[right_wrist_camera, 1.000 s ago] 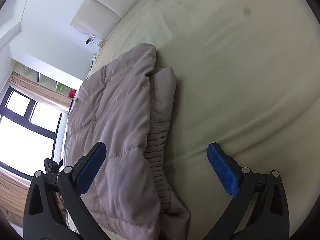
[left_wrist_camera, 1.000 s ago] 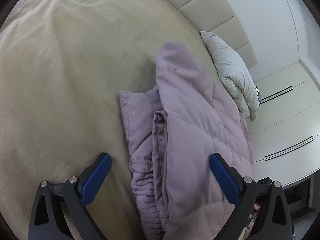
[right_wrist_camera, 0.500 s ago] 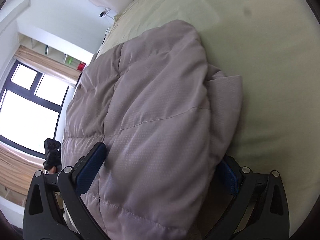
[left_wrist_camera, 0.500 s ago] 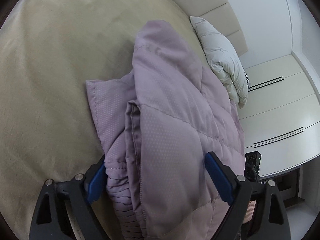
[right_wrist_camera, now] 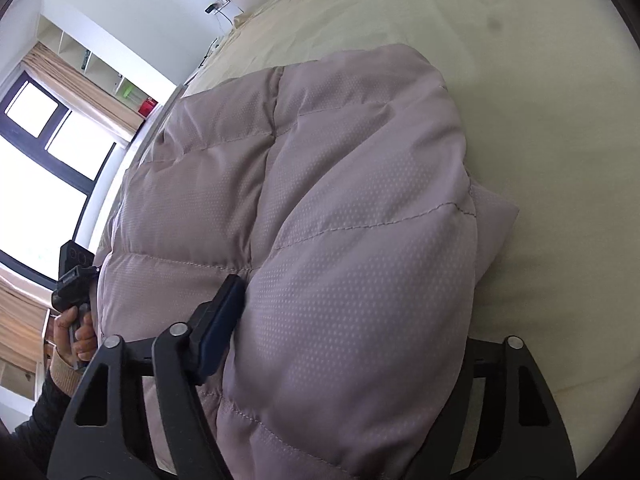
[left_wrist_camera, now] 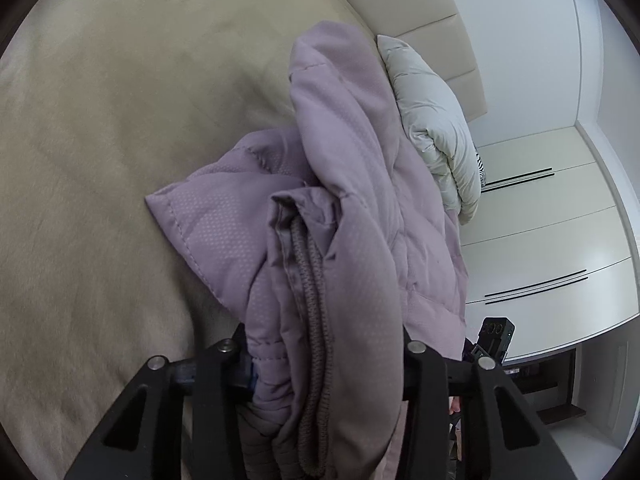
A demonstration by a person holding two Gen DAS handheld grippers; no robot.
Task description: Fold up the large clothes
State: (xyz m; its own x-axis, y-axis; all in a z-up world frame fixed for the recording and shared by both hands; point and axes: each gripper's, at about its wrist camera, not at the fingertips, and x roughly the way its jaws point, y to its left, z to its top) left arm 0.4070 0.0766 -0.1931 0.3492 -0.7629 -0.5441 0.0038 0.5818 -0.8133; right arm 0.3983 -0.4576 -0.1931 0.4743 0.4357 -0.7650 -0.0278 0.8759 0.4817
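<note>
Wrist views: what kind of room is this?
Most likely a bedroom. The quilted jacket lies on a wide bed with a padded headboard, a pillow beside it, and built-in wardrobe doors along the wall.

Your jacket (left_wrist_camera: 352,216) lies on the bed (left_wrist_camera: 120,120), bunched between the jaws of both your grippers. Behind it, a pillow (left_wrist_camera: 436,120) rests against the headboard (left_wrist_camera: 420,12). Your left hand (right_wrist_camera: 76,328) sits left of the jacket, with the window (right_wrist_camera: 44,168) beyond.

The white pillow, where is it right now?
In the left wrist view the white pillow lies right of centre on the bed, against the padded headboard, just behind the lilac quilted jacket.
</note>
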